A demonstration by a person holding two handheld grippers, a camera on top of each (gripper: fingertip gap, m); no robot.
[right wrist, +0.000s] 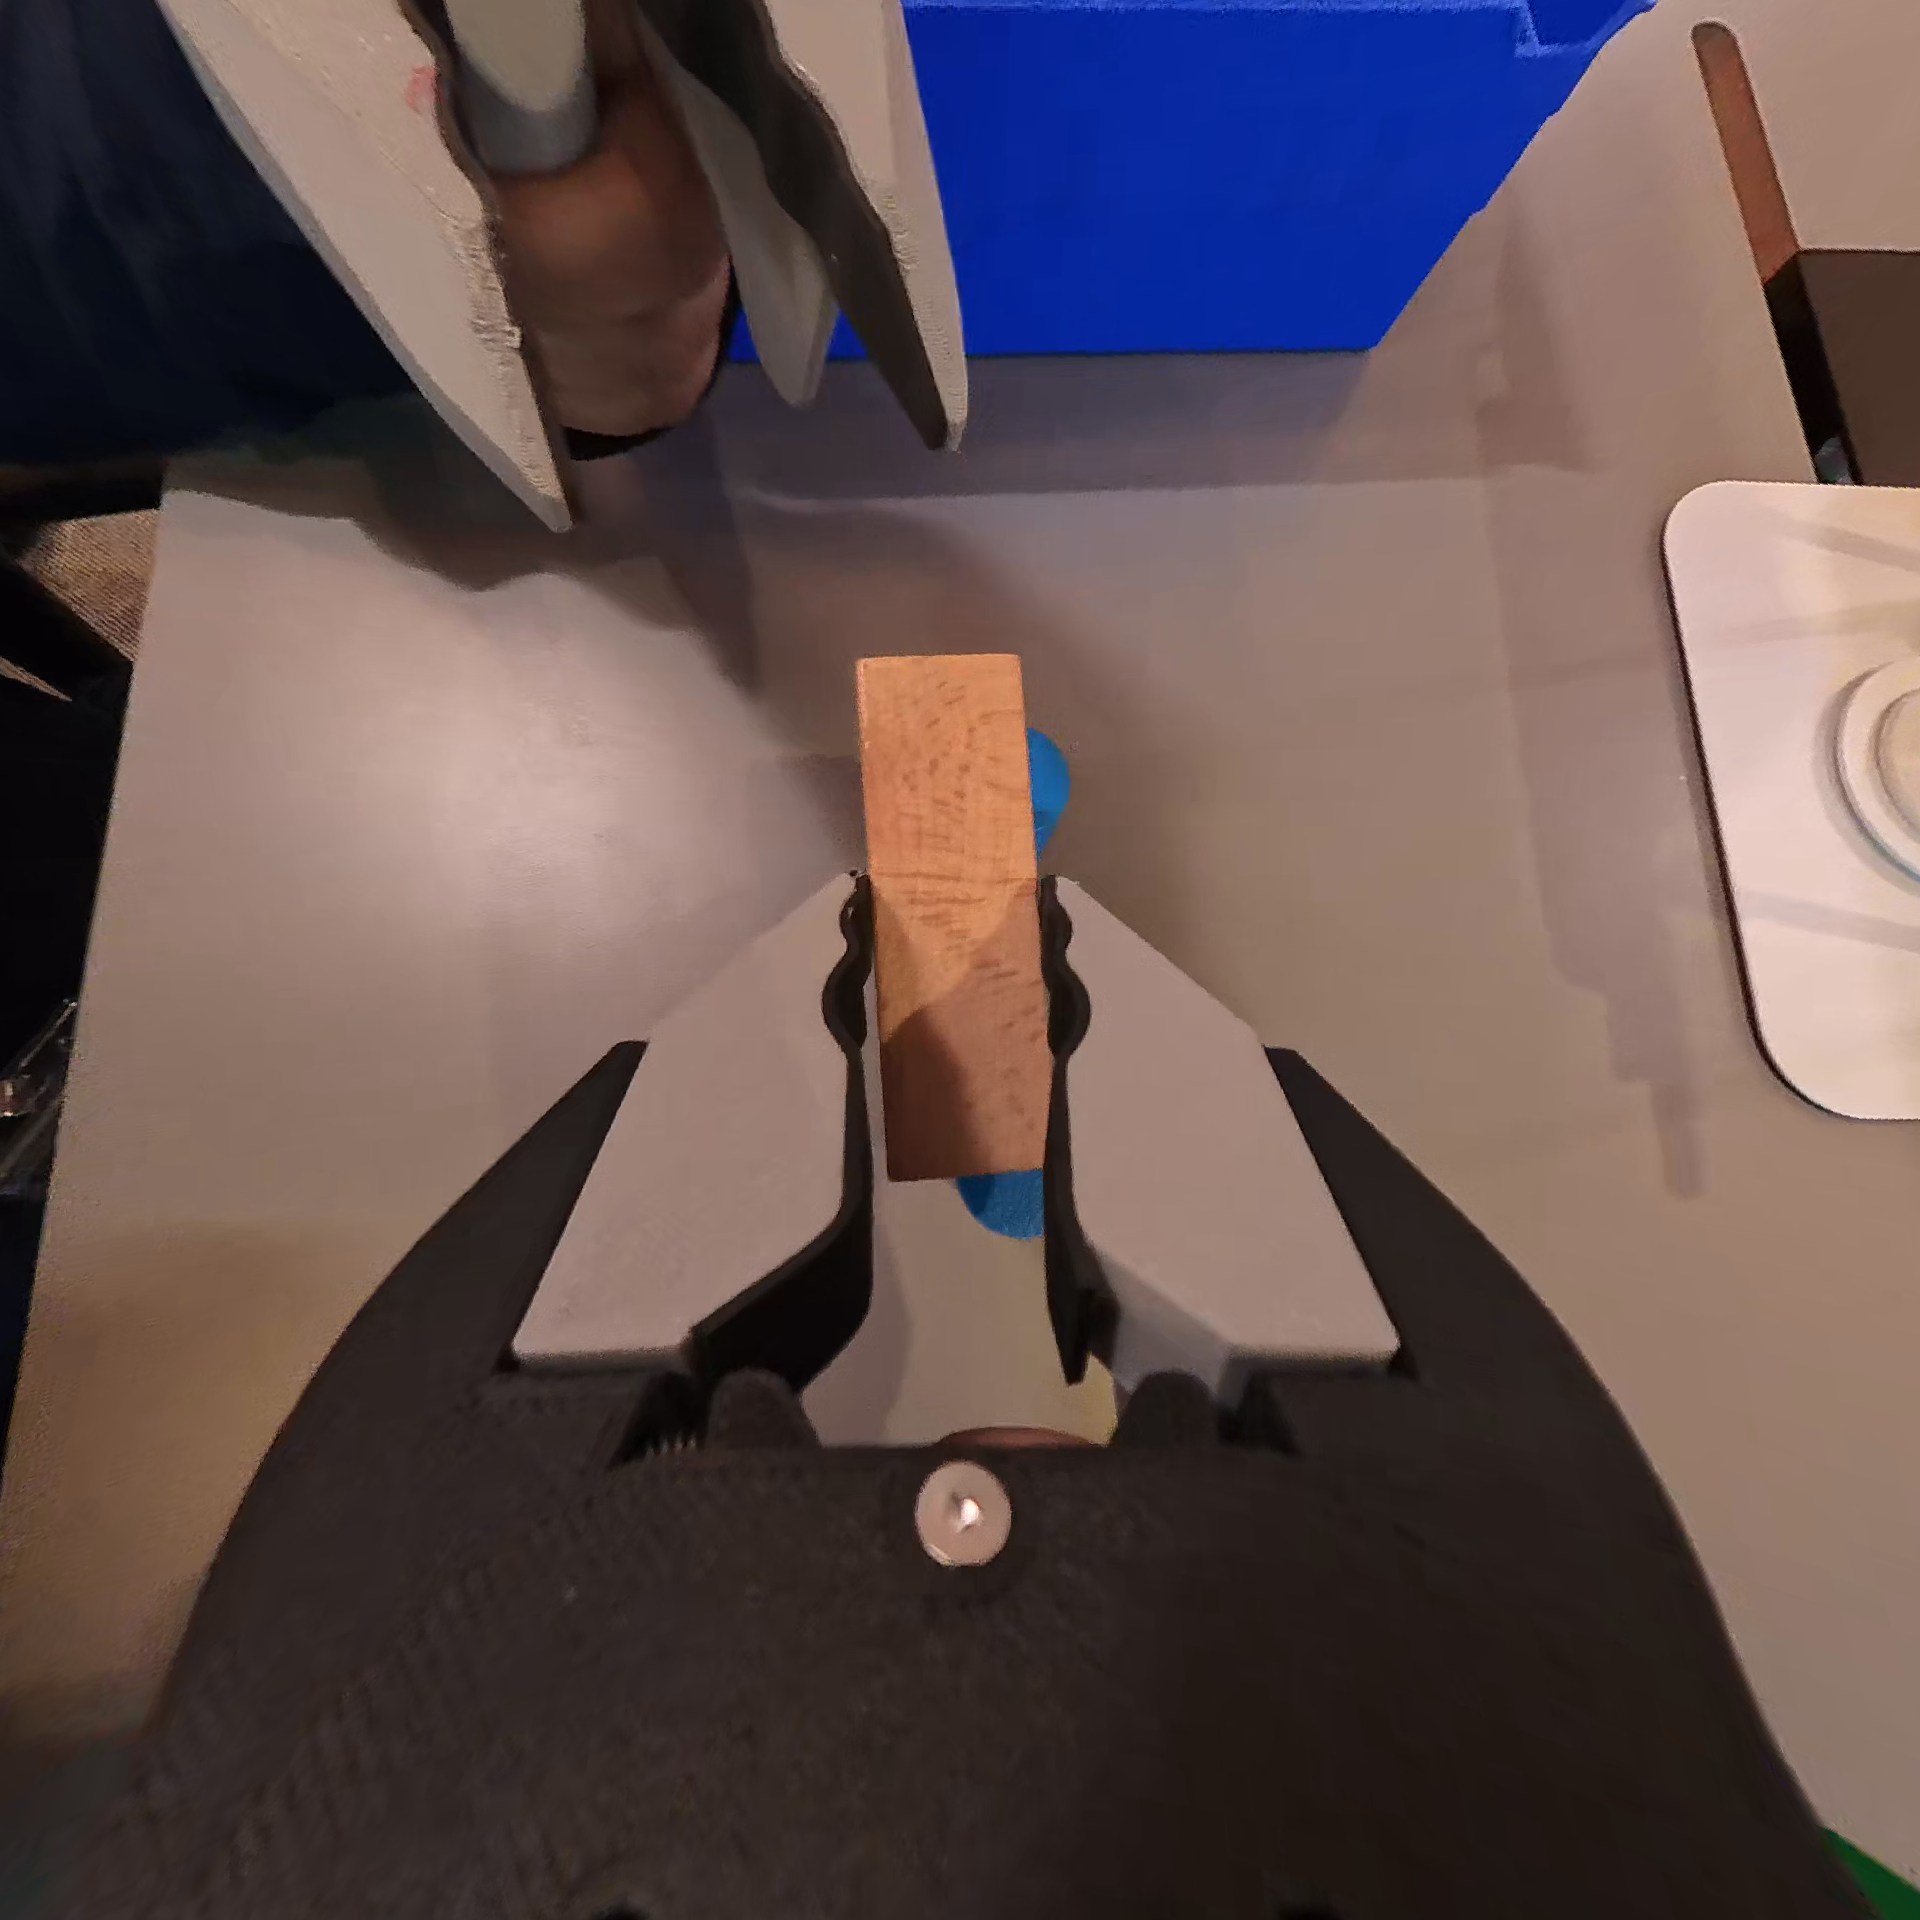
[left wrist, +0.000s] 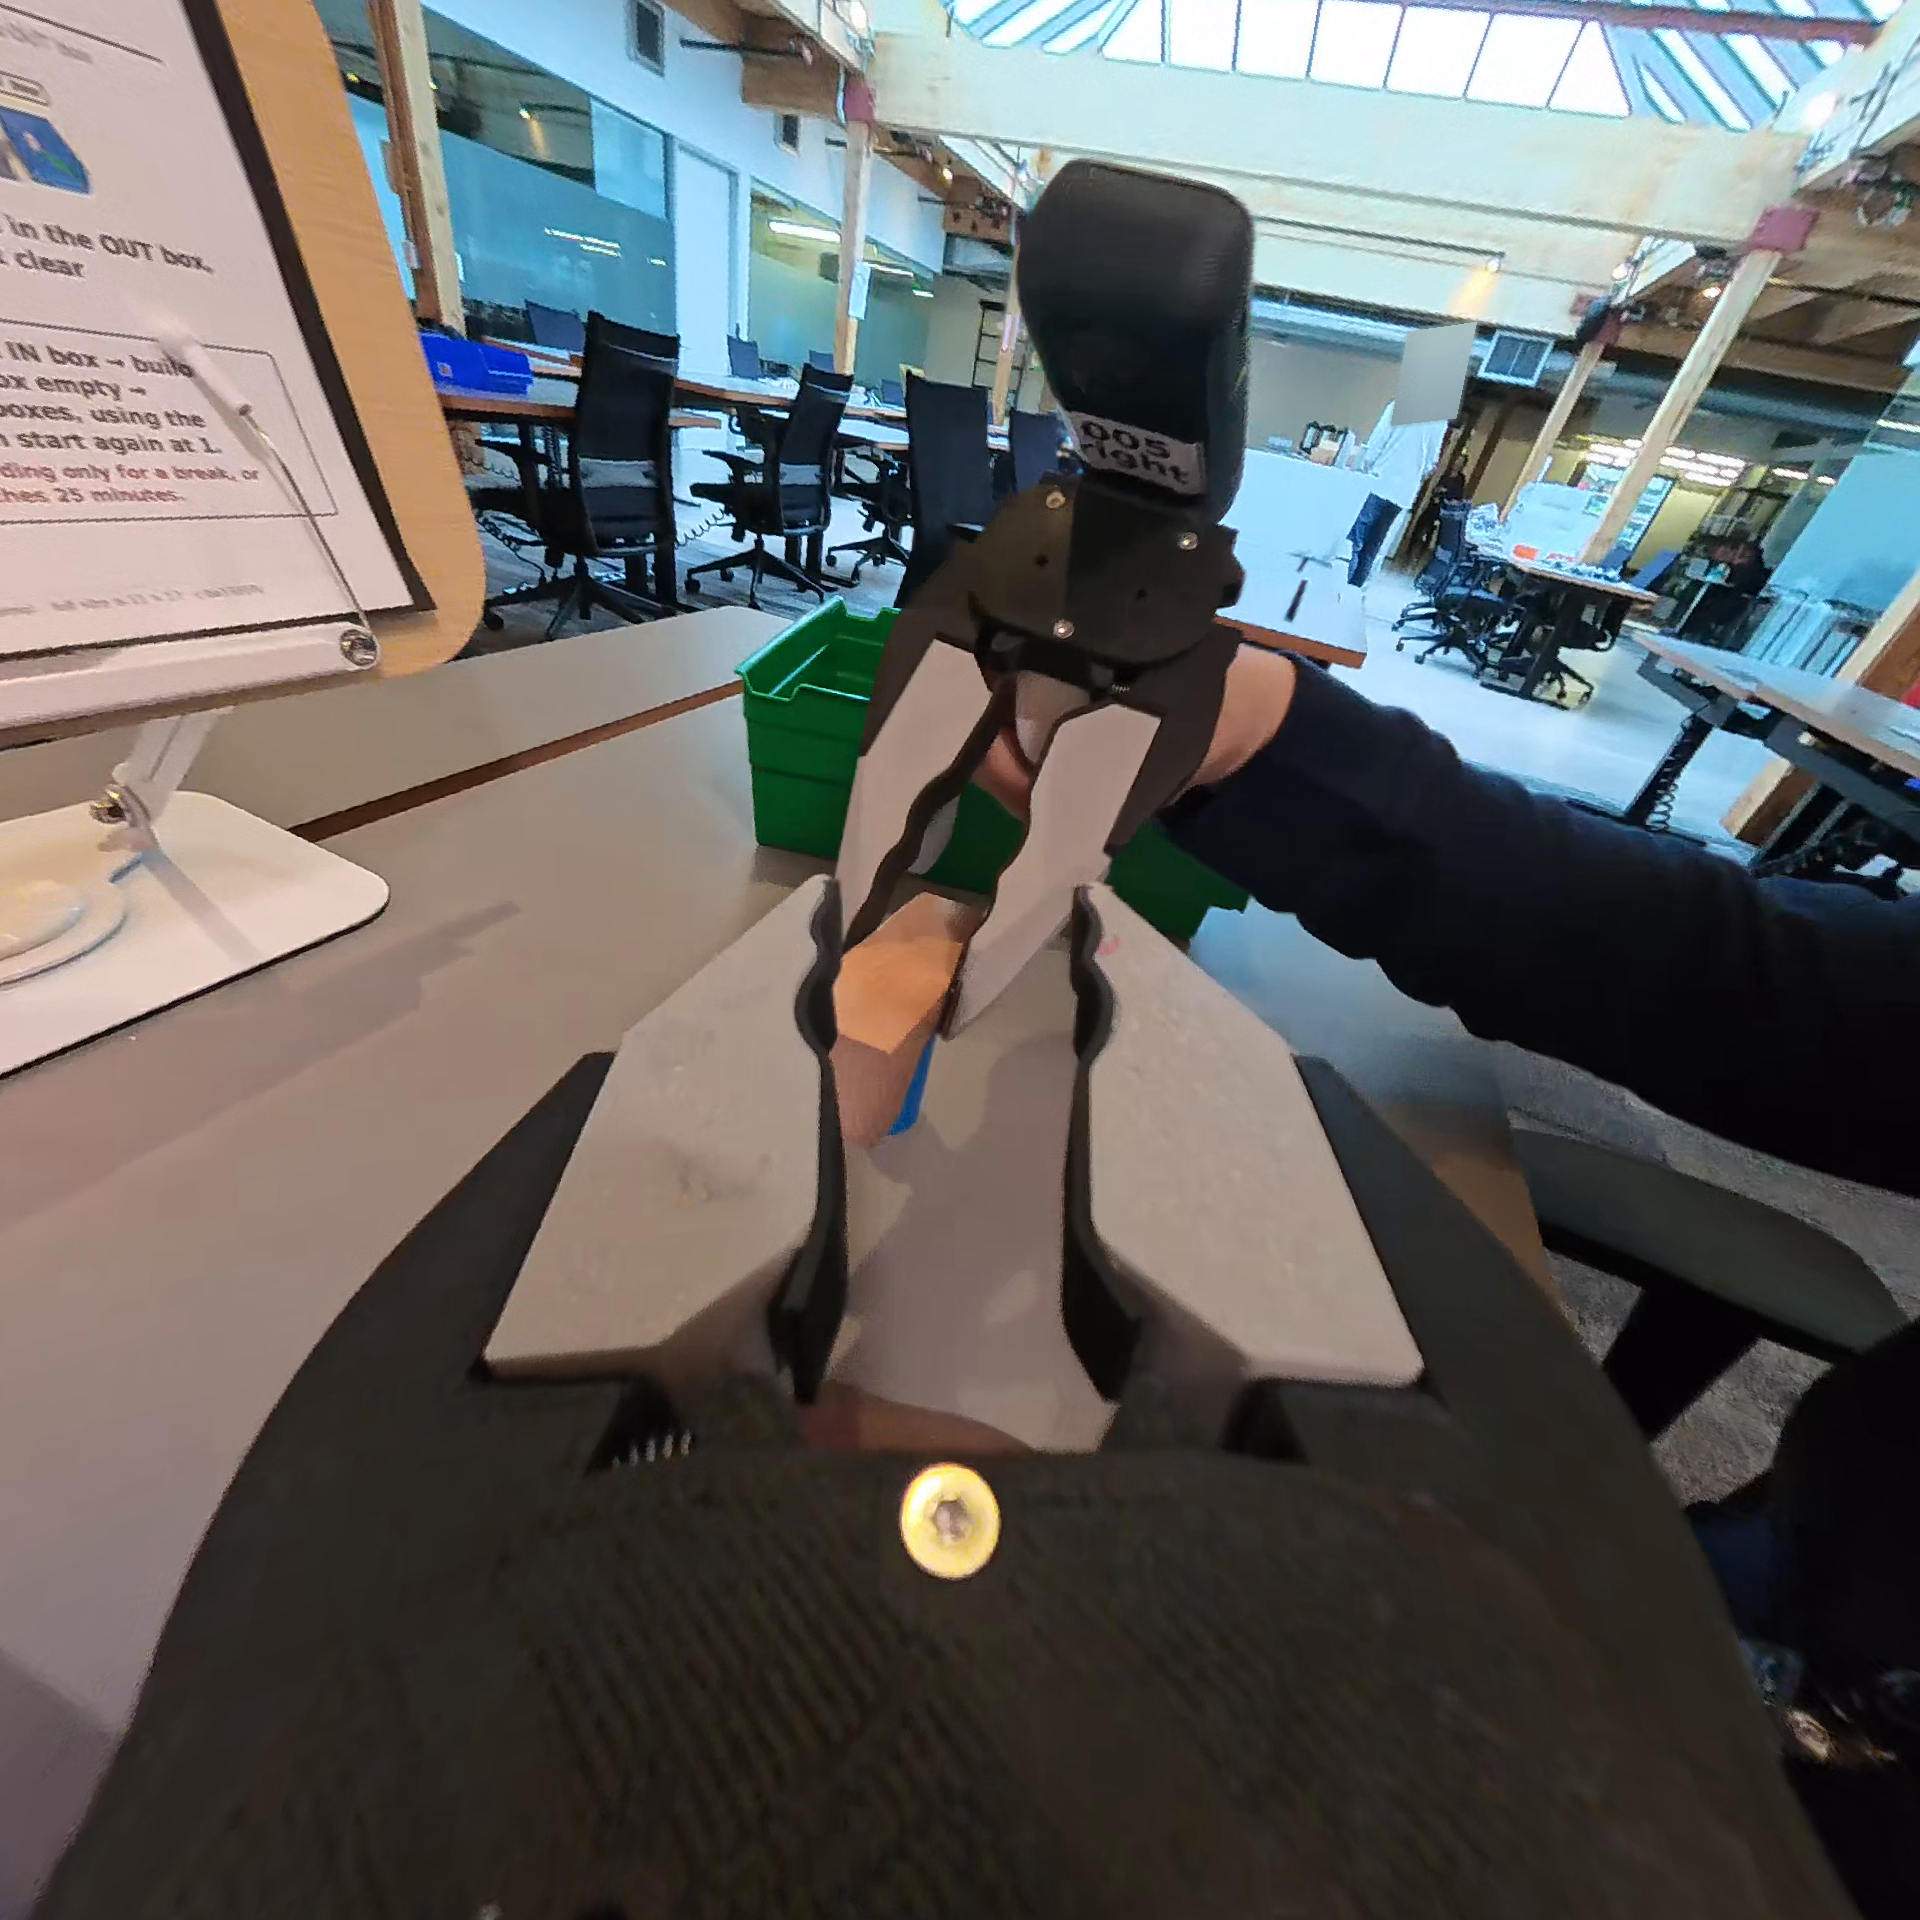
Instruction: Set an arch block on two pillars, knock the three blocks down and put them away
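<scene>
On the far left of the left wrist view, a white stand (left wrist: 156,914) carrying a printed sheet (left wrist: 156,343), set on the grey table (left wrist: 499,831). Further right, past a seam in the table, a green bin (left wrist: 805,748) at the far edge. In the middle, the left gripper (left wrist: 951,987) with its two grey fingers spread wide and clamped on nothing; a wooden block (left wrist: 894,987) showing in the gap beside the left finger, though contact there cannot be judged. A sliver of blue pillar (left wrist: 914,1091) peeping out under the wood. Coming down from above onto the same block, the right gripper (left wrist: 914,987), held by a hand (left wrist: 1236,717) in a dark sleeve (left wrist: 1558,914) that stretches off to the right.

From the right wrist view, again left to right: the left gripper's fingers (right wrist: 436,312) hanging at the upper left, apart and clear of the block. Behind them a blue bin (right wrist: 1195,177) at the table's far side. In the centre, the right gripper (right wrist: 956,883) closed on the wooden block (both black pads pressed against its long sides), the block resting on blue pillars, one rounded blue top visible at its far end (right wrist: 1044,779) and another at its near end (right wrist: 1003,1205). On the far right, the white base of the stand.
</scene>
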